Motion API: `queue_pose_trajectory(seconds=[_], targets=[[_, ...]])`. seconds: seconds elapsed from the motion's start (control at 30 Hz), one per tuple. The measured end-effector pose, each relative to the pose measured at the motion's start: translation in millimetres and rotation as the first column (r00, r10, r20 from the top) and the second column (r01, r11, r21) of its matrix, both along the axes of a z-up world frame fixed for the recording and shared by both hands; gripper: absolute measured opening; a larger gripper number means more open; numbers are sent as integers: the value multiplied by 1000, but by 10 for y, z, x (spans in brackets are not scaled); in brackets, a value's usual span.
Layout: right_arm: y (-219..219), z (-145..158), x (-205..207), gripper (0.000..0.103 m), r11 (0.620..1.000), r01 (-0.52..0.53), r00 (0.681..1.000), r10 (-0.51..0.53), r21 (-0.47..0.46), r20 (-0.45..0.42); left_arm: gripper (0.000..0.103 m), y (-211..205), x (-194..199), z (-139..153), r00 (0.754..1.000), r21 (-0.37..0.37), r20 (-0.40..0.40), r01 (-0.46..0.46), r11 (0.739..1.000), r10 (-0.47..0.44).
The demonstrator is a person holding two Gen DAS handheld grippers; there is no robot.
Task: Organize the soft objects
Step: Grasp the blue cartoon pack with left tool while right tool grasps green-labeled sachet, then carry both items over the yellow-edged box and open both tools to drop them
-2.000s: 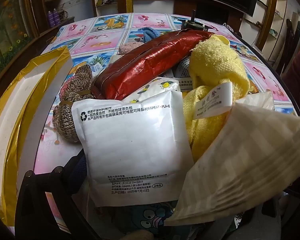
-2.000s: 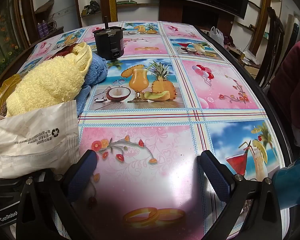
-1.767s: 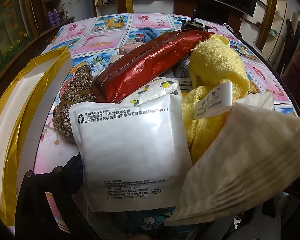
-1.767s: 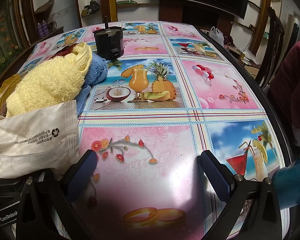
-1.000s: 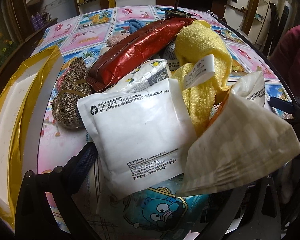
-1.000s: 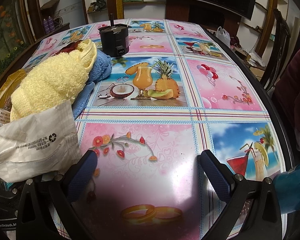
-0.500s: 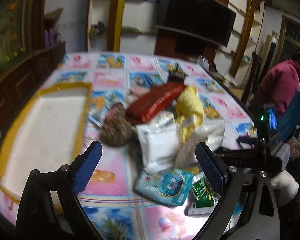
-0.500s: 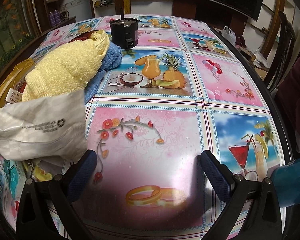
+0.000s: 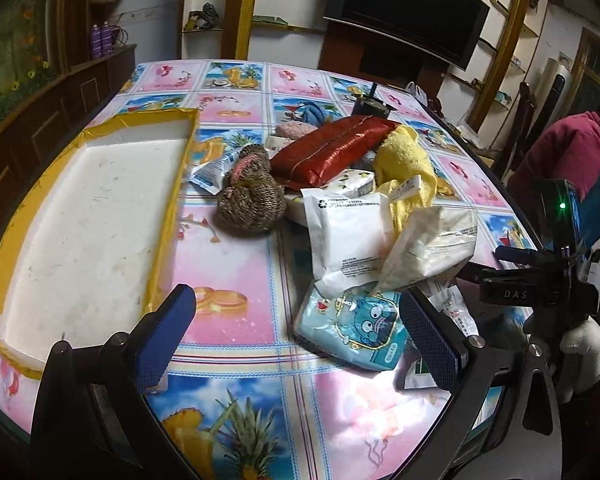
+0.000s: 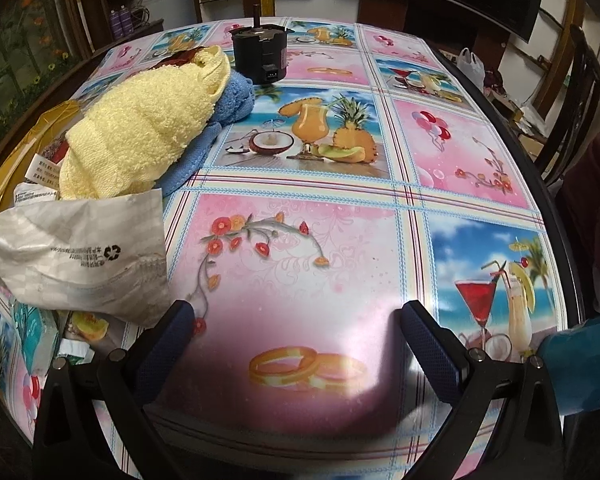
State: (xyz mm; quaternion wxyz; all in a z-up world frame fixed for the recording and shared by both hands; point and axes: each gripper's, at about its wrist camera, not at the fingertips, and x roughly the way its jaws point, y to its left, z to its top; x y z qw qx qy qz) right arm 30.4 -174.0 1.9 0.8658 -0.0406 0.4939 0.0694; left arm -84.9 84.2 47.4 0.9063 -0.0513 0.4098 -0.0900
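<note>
1. Left gripper (image 9: 296,336): fingers (image 9: 166,336) standing spread wide, gripping nothing, hanging above the near bench (image 9: 236,268) edge, seemingly placed to survey the pile.
2. Right gripper (image 10: 296,344): fingers (image 10: 164,344) likewise spread and gripping nothing, hovering over bare bench (image 10: 300,264), apparently waiting its turn.
3. Blue pack (image 9: 352,326): lying flat just ahead of the left gripper's right finger, nearest item and, by my judgement, the easiest first pick.
4. White pouch (image 9: 344,236): leaning on the blue pack, overlapped by a crumpled bag (image 9: 428,244).
5. Yellow towel (image 9: 404,156): draping over the pile's far side; in the right view it is lying on a blue cloth (image 10: 220,128).
6. Red packet (image 9: 328,148): resting aslant atop the heap.
7. Knit pouches (image 9: 252,196): sitting on the pile's left, nearest the tray.
8. Tray (image 9: 172,184): yellow-rimmed, white inside, holding nothing, lying left of the pile; probably the destination.
9. Black device (image 10: 260,54): standing beyond the towel, apart from the soft goods.
</note>
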Motion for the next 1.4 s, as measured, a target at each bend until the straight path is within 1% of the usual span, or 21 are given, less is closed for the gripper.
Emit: queue_pose_trajectory(seconds=[0.1, 0.17, 0.23, 0.3, 0.37, 0.43, 0.5, 0.53, 0.57, 0.63, 0.7, 0.8, 0.87, 0.93, 0.97, 1.0, 1.03, 1.07, 1.13, 1.23, 1.4], targets=[[5, 83, -239, 95, 993, -59, 998, 59, 101, 4, 103, 6, -9, -16, 1000, -28, -2, 15, 999, -15], [71, 167, -412, 93, 981, -109, 994, 106, 161, 29, 103, 31, -16, -11, 1000, -47, 7, 17, 999, -17], [187, 210, -512, 87, 967, -161, 987, 158, 199, 34, 103, 41, -14, -1, 1000, -57, 15, 23, 998, -22], [331, 193, -530, 84, 956, -192, 981, 194, 222, 9, 103, 50, -30, -3, 999, -62, 19, 30, 998, -29], [479, 154, -525, 70, 946, -223, 972, 233, 237, -13, 103, 28, -33, -20, 999, -53, 14, 40, 998, -39], [608, 106, -519, 64, 948, -233, 969, 244, 219, -28, 103, 6, -21, -33, 999, -43, 6, 53, 998, -53], [707, 121, -560, 54, 940, -266, 961, 275, 215, -16, 103, -28, 0, -51, 997, -41, -6, 74, 996, -74], [730, 121, -575, 38, 930, -279, 956, 293, 239, -23, 103, -48, 11, -65, 996, -38, -11, 83, 996, -84], [746, 115, -581, 26, 921, -288, 951, 307, 263, -33, 103, -72, 34, -85, 996, -30, -16, 90, 996, -90], [755, 101, -591, 14, 913, -297, 947, 320, 281, -40, 103, -121, 84, -132, 994, -15, -32, 101, 995, -101], [727, 106, -614, 14, 917, -292, 950, 311, 273, -32, 103, -181, 123, -177, 992, 0, -44, 116, 993, -116], [637, 115, -632, 14, 922, -276, 955, 295, 272, -31, 103, -324, 145, -224, 989, 62, -35, 143, 988, -141], [580, 115, -654, 14, 926, -264, 959, 282, 272, -30, 103, -419, 190, -262, 983, 64, -70, 173, 983, -168], [523, 116, -688, 14, 928, -254, 962, 272, 272, -30, 103, -523, 240, -336, 972, 62, -127, 207, 976, -198], [503, 115, -705, 14, 930, -251, 963, 268, 270, -29, 101, -588, 271, -383, 965, 85, -164, 221, 972, -205], [488, 113, -719, 14, 930, -249, 963, 266, 270, -31, 98, -630, 276, -401, 965, 120, -174, 221, 968, -198], [462, 117, -740, 14, 929, -248, 963, 267, 274, -35, 79, -655, 255, -378, 968, 140, -157, 218, 966, -196], [441, 118, -759, 14, 928, -248, 963, 268, 279, -38, 79, -671, 232, -363, 968, 150, -148, 225, 963, -203], [391, 130, -807, 14, 927, -247, 962, 270, 283, -41, 77, -636, 197, -362, 969, 129, -143, 220, 967, -201], [356, 123, -865, 16, 924, -258, 958, 281, 281, -47, 76, -491, 102, -313, 973, 69, -128, 203, 977, -193], [394, 131, -927, 17, 928, -259, 959, 281, 267, -45, 76, -226, -126, -145, 983, -24, -70, 169, 985, -170]])
